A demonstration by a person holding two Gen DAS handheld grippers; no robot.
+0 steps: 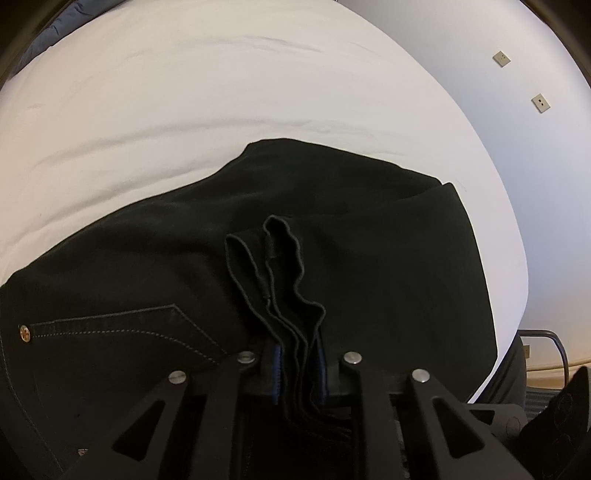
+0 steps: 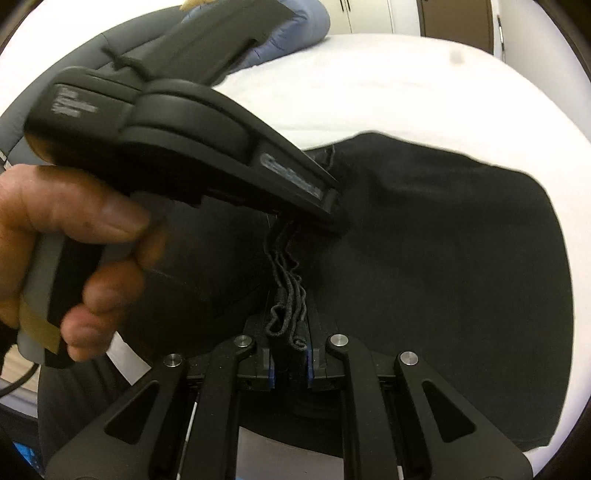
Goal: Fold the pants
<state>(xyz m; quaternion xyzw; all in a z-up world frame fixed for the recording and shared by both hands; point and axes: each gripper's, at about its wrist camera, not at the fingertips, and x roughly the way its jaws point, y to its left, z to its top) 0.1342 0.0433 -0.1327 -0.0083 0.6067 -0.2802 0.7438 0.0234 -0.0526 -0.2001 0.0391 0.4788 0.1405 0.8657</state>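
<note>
While both grippers pinch the same bunched hem edges, slip is the main risk. Left gripper (image 1: 297, 373) is closed tight on several stacked layers of the black pants (image 1: 369, 258); right gripper (image 2: 290, 363) is likewise clamped on that bundle at bottom centre. Pants lie spread over the white bed (image 1: 184, 92), filling the lower half of both views. Judgement: uneven layer grip could drop one layer and skew the fold. The left tool body and the hand (image 2: 55, 221) fill the upper left of the right wrist view, hiding the fabric there. Blue jacket (image 2: 295, 26) sits top centre, well apart.
</note>
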